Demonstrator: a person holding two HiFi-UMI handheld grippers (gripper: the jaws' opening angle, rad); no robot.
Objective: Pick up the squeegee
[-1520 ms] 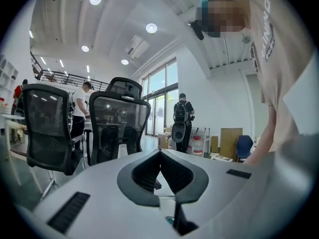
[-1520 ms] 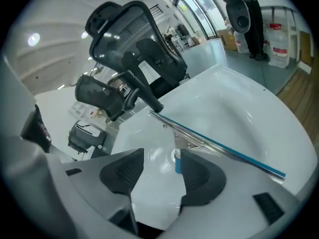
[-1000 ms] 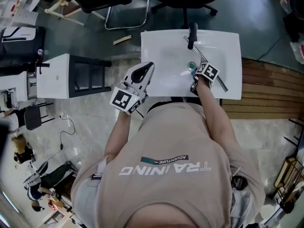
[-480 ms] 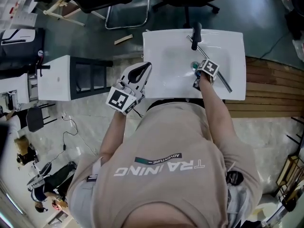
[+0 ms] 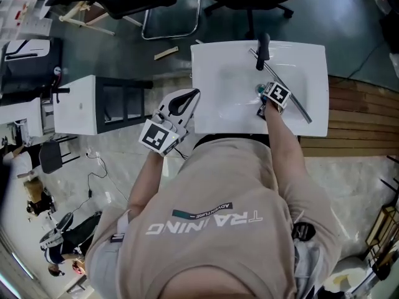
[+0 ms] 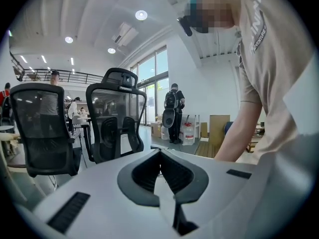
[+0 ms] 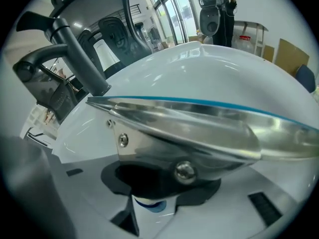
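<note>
The squeegee (image 5: 297,108) lies aslant in the white sink (image 5: 218,108), its metal blade running from the black faucet (image 5: 263,47) toward the near right corner. My right gripper (image 5: 262,96) points steeply down over its teal-and-white handle. In the right gripper view the steel head (image 7: 199,128) fills the picture just past my right gripper (image 7: 149,203). The handle stub sits between the jaws, which have just been closing a little, and I see no pad pressing on it. My left gripper (image 5: 189,95) hangs off the sink's left edge, shut and holding nothing (image 6: 160,156).
The faucet (image 7: 75,44) rises at the sink's far rim. A white and black stand (image 5: 93,104) is left of the sink, wooden decking (image 5: 355,117) to its right. Office chairs (image 6: 117,118) and standing people (image 6: 173,111) are further off.
My right gripper has sunk closer to the squeegee's handle. The left gripper has drifted slightly down and left beside the sink.
</note>
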